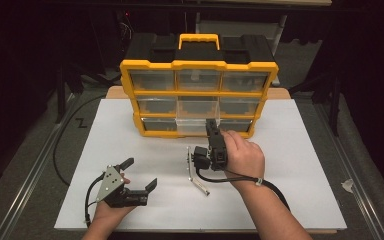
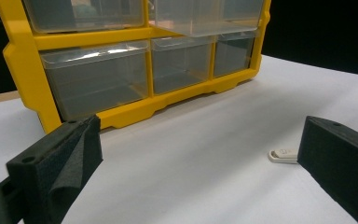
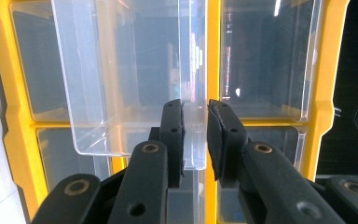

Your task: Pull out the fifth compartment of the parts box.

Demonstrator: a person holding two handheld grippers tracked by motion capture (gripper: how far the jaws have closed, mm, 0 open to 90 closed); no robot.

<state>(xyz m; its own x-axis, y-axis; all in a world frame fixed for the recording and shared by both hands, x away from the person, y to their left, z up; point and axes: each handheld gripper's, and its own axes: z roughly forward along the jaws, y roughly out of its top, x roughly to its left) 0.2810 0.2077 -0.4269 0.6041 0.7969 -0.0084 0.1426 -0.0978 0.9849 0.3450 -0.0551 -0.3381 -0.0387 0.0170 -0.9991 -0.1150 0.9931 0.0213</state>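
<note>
1. Right gripper [image 3: 195, 140]: jaws nearly closed, pinched on the front wall of a clear plastic drawer [image 3: 130, 84].
2. Clear plastic drawer: middle bin of the bottom row, partly pulled out of a yellow-framed organiser cabinet with a black top [image 1: 198, 95]. Judged light, stiff, slick and somewhat brittle; best held at the front lip or rim, drawn straight out so it does not bind.
3. Left gripper [image 1: 140, 175]: jaws wide apart, holding nothing, resting low over the white tabletop [image 1: 290, 165].
4. Small white oblong item [image 2: 283, 155]: lies flat on the tabletop just beside the left gripper's jaw.
5. Slim metal strips [image 1: 195, 172]: lie near the right hand.
</note>
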